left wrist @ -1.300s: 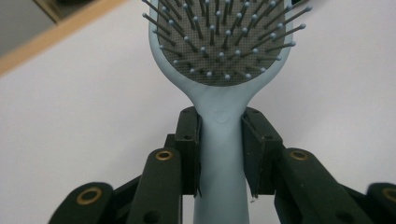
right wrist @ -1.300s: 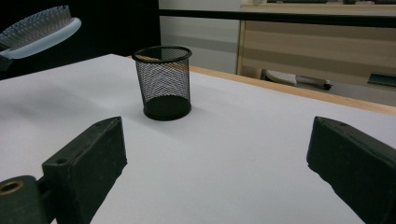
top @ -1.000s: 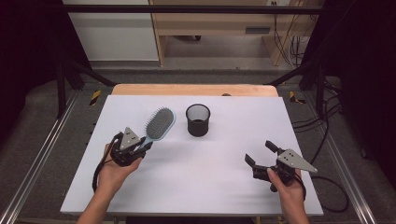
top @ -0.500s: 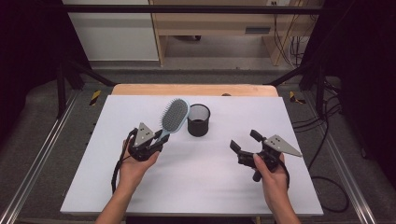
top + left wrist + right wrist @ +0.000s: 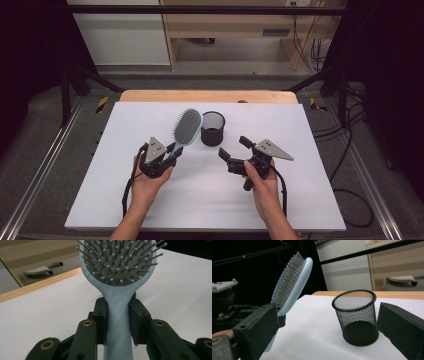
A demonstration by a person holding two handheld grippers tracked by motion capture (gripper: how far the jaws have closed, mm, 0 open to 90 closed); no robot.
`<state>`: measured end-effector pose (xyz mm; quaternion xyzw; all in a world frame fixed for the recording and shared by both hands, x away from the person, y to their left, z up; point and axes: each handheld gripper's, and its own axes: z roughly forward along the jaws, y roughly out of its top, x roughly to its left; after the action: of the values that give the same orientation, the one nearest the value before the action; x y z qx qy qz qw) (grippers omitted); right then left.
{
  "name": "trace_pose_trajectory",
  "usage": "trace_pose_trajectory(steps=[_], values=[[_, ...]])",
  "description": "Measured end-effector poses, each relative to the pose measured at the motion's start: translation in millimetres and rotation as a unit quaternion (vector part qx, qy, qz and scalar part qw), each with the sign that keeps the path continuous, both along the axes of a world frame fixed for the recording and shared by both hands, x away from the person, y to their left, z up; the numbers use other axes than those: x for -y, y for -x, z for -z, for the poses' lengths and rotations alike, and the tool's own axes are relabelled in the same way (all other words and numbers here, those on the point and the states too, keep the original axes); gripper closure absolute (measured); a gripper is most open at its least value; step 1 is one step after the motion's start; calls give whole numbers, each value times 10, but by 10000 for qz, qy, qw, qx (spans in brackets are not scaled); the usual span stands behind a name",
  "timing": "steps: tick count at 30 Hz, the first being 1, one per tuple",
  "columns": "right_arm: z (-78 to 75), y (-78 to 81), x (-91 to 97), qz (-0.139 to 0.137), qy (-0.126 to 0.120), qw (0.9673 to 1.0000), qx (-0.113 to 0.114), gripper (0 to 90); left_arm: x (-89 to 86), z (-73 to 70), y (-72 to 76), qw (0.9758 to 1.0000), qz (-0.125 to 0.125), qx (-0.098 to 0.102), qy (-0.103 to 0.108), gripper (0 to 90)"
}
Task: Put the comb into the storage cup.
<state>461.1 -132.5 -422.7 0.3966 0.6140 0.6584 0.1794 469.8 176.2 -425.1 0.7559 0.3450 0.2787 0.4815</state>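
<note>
A light blue hairbrush (image 5: pixel 188 126) with a grey bristle pad is held by its handle in my left gripper (image 5: pixel 172 149), left of the table's centre. Its head tilts up and away, close to the left side of a black mesh cup (image 5: pixel 212 129). In the left gripper view the pads (image 5: pixel 101 315) press on both sides of the handle (image 5: pixel 117 325). My right gripper (image 5: pixel 234 147) is open and holds nothing, just right of and nearer than the cup. In the right gripper view the cup (image 5: pixel 355 317) stands upright ahead between the wide jaws, with the brush (image 5: pixel 294 280) to its left.
A white sheet (image 5: pixel 310 200) covers the table, with a wooden strip (image 5: pixel 150 96) along its far edge. Cables trail from both grippers toward the near edge. Dark frame rails (image 5: pixel 35 185) run along both sides of the table.
My left gripper carried the brush right and away, so its head now sits beside the cup. My right gripper moved left and away toward the cup, jaws still open.
</note>
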Motion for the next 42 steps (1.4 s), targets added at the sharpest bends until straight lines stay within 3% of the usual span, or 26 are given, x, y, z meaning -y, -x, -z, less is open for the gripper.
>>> trace_pose_trajectory(steps=[6,27,42], values=[[105,53,-6,-18,-44,9999,-96,38,47,15,69,10000,42,39,3,697],[103,128,-124,-268,-323,9989,-203,28,130,76,157,9998,153,60,60,697],[97,159,-184,-372,-408,9982,-234,28,256,105,200,9995,314,85,-43,697]])
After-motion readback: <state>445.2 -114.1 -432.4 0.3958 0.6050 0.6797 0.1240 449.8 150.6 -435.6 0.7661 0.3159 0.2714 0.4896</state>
